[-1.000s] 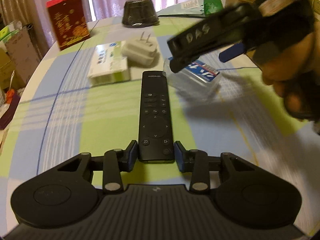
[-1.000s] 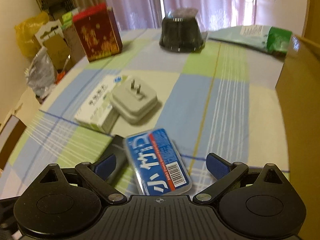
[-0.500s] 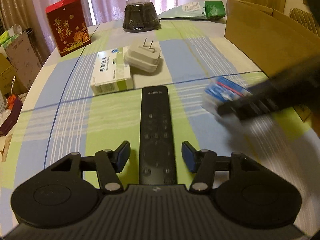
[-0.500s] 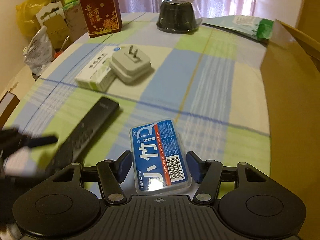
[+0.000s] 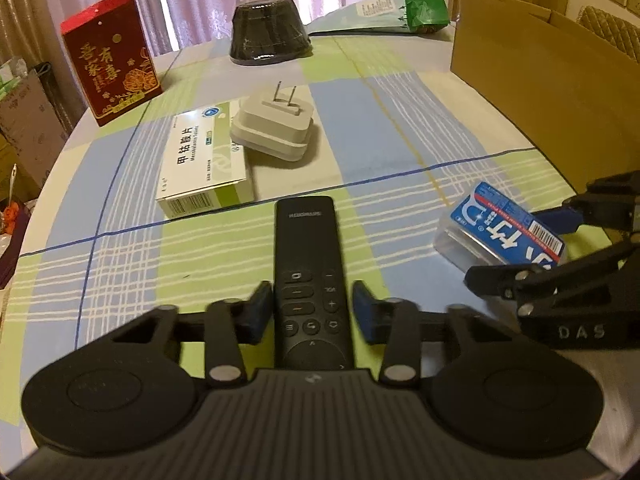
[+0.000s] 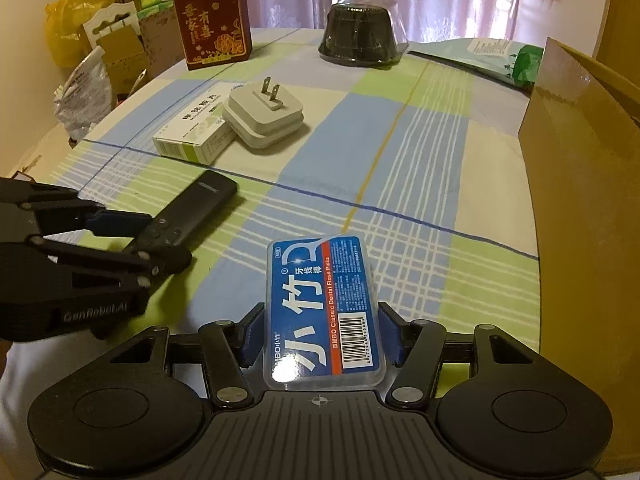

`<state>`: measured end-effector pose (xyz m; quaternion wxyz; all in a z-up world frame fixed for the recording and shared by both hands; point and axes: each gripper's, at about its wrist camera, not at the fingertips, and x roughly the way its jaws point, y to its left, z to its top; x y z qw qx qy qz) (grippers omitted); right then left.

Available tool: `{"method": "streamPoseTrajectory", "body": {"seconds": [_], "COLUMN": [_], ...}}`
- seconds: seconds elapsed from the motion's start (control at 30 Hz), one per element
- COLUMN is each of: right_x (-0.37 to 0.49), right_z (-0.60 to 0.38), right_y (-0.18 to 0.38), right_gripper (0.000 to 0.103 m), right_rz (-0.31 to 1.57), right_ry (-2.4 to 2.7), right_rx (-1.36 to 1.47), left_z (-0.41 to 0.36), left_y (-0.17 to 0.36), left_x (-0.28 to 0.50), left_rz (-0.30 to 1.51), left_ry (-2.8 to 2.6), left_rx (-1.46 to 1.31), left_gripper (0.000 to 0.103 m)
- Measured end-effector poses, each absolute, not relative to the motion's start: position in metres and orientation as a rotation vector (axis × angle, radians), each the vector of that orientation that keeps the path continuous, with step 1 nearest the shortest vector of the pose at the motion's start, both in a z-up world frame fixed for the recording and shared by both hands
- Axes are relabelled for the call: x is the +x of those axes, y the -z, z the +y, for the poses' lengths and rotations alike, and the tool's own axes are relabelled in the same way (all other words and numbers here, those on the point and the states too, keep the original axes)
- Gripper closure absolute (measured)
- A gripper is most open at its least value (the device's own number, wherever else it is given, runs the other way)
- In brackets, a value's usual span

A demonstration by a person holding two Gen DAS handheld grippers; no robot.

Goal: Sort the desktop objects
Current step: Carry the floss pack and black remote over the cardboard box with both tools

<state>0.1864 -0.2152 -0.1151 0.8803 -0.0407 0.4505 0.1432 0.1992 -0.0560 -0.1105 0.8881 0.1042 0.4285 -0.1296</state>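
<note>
My left gripper (image 5: 312, 316) straddles the black remote (image 5: 310, 276), which lies flat on the checked worktop (image 5: 120, 240); its blue pads (image 5: 258, 314) sit just beside the remote's edges with a sliver of gap showing, so the jaws are not yet closed on it. My right gripper (image 6: 322, 336) clamps the floss pick box (image 6: 324, 312) by its long sides, pads pressed against the clear case. Beyond the remote, a white plug adapter (image 5: 274, 128) leans on a medicine box (image 5: 204, 160). A cardboard box (image 6: 584, 200) stands to the right.
</note>
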Motion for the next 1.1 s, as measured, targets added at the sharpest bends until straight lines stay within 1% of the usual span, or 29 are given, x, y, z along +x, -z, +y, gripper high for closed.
{"method": "streamPoseTrajectory", "body": {"seconds": [0.03, 0.07, 0.27, 0.53, 0.77, 1.1], "right_x": [0.185, 0.183, 0.161, 0.114, 0.076, 0.042], "right_z": [-0.216, -0.216, -0.223, -0.234, -0.256, -0.297], "right_y": [0.115, 0.114, 0.1, 0.063, 0.026, -0.006], "right_gripper": [0.044, 0.047, 0.048, 0.048, 0.048, 0.048], "right_rz": [0.943, 0.947, 0.958, 0.925, 0.873, 0.813], "right_ry": [-0.296, -0.292, -0.26, -0.224, -0.16, -0.085], "right_rx": [-0.086, -0.087, -0.054, 0.006, 0.057, 0.074], "left_z": [-0.057, -0.056, -0.054, -0.05, -0.065, -0.098], "left_y": [0.11, 0.109, 0.104, 0.082, 0.046, 0.003], "left_x": [0.198, 0.196, 0.165, 0.109, 0.08, 0.065], "left_rz": [0.895, 0.899, 0.924, 0.942, 0.89, 0.804], "left_ry": [0.272, 0.277, 0.3, 0.31, 0.342, 0.387], "left_rx": [0.219, 0.217, 0.215, 0.183, 0.198, 0.223], "left_gripper": [0.069, 0.069, 0.069, 0.069, 0.069, 0.069]}}
